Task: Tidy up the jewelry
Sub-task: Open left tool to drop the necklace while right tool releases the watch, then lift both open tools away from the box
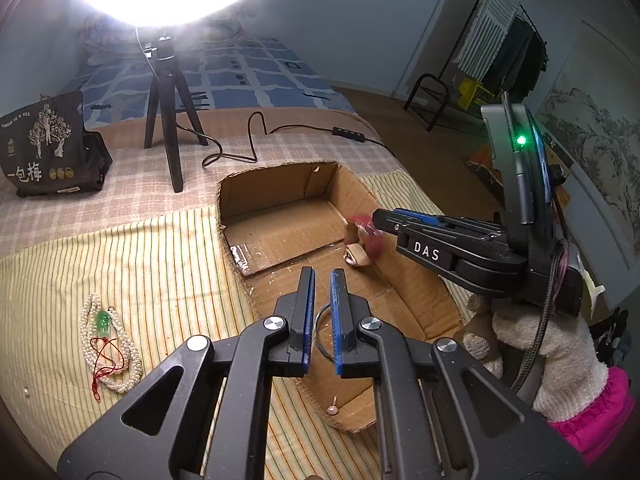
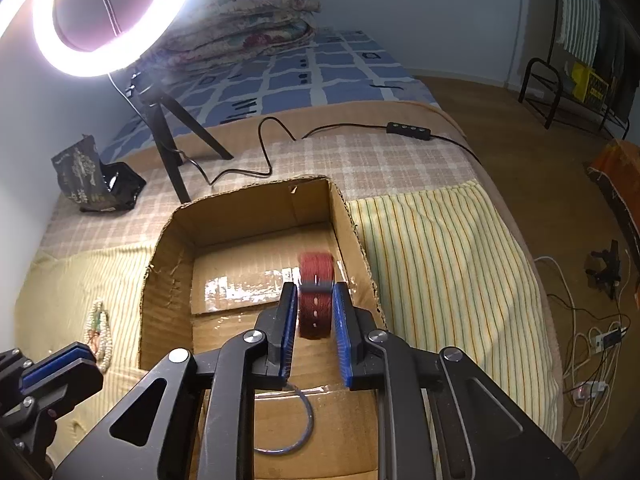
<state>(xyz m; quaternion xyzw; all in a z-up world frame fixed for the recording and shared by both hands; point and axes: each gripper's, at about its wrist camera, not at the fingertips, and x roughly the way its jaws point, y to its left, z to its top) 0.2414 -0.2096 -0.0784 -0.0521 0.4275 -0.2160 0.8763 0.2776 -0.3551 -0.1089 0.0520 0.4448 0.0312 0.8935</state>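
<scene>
An open cardboard box (image 1: 280, 188) lies on the striped cloth. My right gripper (image 2: 316, 312) hangs over its right side, jaws slightly apart. A blurred red perforated band (image 2: 316, 300) sits loose between the pads. In the left wrist view the band (image 1: 370, 232) shows at the right gripper (image 1: 378, 216) tip, with a beige piece (image 1: 356, 258) below it. My left gripper (image 1: 322, 300) is shut and empty above the box's near part. A thin bangle (image 2: 288, 420) and a pearl pin (image 1: 332, 408) lie in the box. A pearl necklace (image 1: 108, 344) with a green pendant rests left of the box.
A ring light on a black tripod (image 1: 168, 120) stands behind the box, its cable and switch (image 2: 408, 130) trailing right. A dark snack bag (image 1: 44, 148) is at the far left. A loose pearl (image 1: 26, 392) lies near the left edge. A gloved hand (image 1: 560, 360) holds the right gripper.
</scene>
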